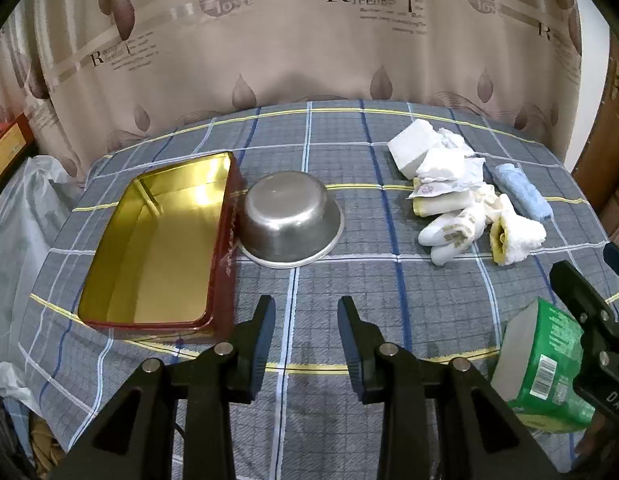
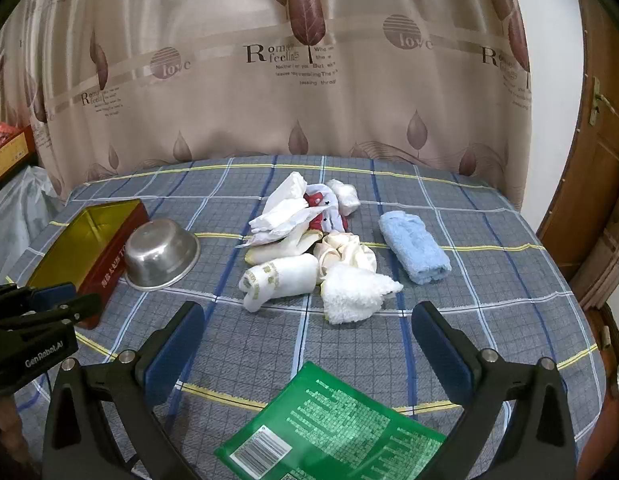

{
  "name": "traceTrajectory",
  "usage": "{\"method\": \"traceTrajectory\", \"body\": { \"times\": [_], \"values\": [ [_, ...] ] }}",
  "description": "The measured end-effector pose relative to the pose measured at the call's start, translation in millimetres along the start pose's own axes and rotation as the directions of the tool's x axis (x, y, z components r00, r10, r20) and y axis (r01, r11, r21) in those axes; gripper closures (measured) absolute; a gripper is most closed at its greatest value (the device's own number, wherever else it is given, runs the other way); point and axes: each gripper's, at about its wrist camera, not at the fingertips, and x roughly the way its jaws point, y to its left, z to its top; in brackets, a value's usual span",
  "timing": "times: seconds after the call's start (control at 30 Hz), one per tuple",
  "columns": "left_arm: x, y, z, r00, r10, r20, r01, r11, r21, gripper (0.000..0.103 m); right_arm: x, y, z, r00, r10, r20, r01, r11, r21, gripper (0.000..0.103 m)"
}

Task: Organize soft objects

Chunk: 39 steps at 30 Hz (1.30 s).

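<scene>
The heap of soft objects lies loose on the plaid-clothed surface, none of it yet in a container, so by my reading the sorting has barely begun. The heap holds white socks with yellow lettering, a fluffy white towel, crumpled cream cloth and folded white pads; a rolled pale-blue towel, looped and plush, lies just right of the heap. Well left of the heap an upturned steel bowl, smooth and dull-shiny, touches a rectangular red tin with a glossy gold, empty inside. Nearer than the heap sits a slick green packet, between the wide-spread right tongs. The left tongs stand narrow, holding nothing.
</scene>
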Motion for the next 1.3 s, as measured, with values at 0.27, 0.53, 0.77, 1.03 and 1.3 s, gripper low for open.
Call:
{"method": "traceTrajectory", "body": {
  "times": [0.27, 0.53, 0.77, 1.03, 1.3],
  "values": [
    [0.0, 4.4, -0.8, 1.0, -0.002, -0.003, 0.002, 1.0, -0.009, 0.07, 1.9, -3.0, -2.2, 1.0, 0.003, -0.008, -0.003, 1.0, 0.008, 0.0],
    [-0.2, 6.5, -0.4, 1.0, -0.001, -0.007, 0.001, 1.0, -0.008, 0.07, 2.5, -3.7, -3.1, 1.0, 0.003, -0.01, -0.003, 1.0, 0.009, 0.0],
    [0.5, 5.1, 0.0, 1.0, 0.002, -0.008, -0.002, 1.0, -0.004, 0.07, 3.0, -4.2, -3.6, 1.0, 0.007, -0.014, -0.007, 1.0, 0.012, 0.0],
    [0.7, 3.2, -1.1, 1.0, 0.004, -0.008, -0.004, 1.0, -0.001, 0.07, 4.6, -3.3, -4.6, 1.0, 0.01, -0.024, -0.009, 1.0, 0.015, 0.0],
    [1.0, 2.5, -1.6, 1.0, 0.005, -0.009, -0.005, 1.0, 0.001, 0.07, 5.0, -3.5, -5.1, 0.999, 0.013, -0.029, -0.013, 1.0, 0.016, 0.0]
  ]
}}
